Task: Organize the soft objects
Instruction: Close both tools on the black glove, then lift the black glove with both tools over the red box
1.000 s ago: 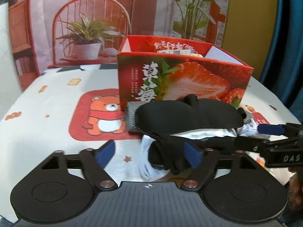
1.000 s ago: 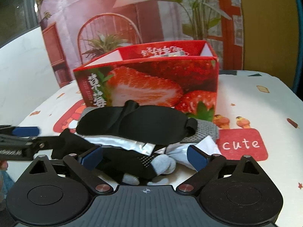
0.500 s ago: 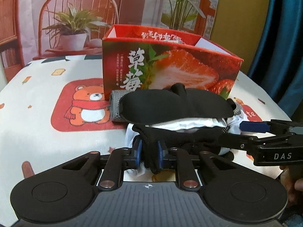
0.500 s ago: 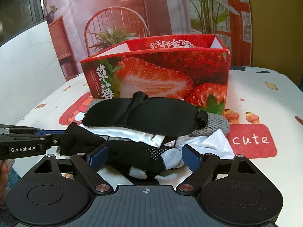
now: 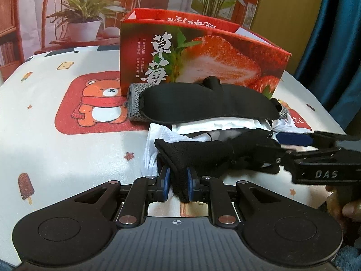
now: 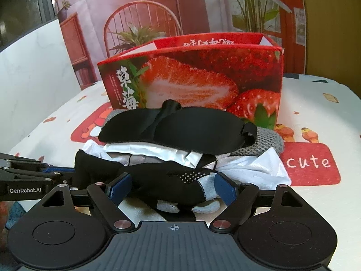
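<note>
A black glove (image 5: pixel 203 155) lies lengthwise from nine to three o'clock, one end clenched in the left tool (image 5: pixel 178 181); the right tool (image 6: pixel 172 187), released, straddles its other end.

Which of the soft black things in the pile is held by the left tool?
The black glove, lowest and nearest, is pinched by the left tool. The black eye mask lies untouched on top.

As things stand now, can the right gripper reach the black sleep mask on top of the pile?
Probably yes. The right gripper is open and holds nothing, and the sleep mask lies uncovered on top, just beyond the black glove between its fingers. It would have to rise over that glove first.
</note>
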Demonstrator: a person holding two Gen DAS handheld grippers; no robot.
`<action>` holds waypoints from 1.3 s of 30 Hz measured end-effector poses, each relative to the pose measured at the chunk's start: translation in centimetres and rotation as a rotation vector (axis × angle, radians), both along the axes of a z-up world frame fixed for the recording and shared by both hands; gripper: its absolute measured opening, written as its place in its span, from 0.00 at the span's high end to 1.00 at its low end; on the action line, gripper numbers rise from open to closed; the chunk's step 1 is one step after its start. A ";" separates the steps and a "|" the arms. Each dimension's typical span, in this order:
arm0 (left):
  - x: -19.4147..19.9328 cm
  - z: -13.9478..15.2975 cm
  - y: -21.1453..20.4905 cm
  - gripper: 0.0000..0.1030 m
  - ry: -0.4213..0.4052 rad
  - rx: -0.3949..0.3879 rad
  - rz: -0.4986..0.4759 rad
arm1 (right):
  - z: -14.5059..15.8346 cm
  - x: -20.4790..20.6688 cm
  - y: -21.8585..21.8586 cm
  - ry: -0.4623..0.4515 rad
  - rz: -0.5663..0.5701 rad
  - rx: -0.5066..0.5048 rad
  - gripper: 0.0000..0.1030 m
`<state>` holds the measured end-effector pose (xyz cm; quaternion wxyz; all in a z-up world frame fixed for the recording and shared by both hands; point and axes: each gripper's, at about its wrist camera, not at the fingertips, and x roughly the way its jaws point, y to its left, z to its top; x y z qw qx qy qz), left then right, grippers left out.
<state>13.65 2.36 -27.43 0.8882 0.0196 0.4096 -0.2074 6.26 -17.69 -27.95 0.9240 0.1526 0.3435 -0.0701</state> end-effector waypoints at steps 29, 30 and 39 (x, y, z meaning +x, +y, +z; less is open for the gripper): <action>-0.6 1.6 0.3 0.90 -0.104 -0.085 -0.003 | -0.7 0.4 1.0 0.020 0.060 -0.024 0.40; -0.5 1.5 0.4 0.89 -0.101 -0.086 0.002 | -0.8 0.5 1.3 0.022 0.072 -0.044 0.39; -0.1 0.8 0.5 0.89 -0.072 -0.077 0.016 | -1.0 1.3 3.1 0.041 0.127 -0.185 0.57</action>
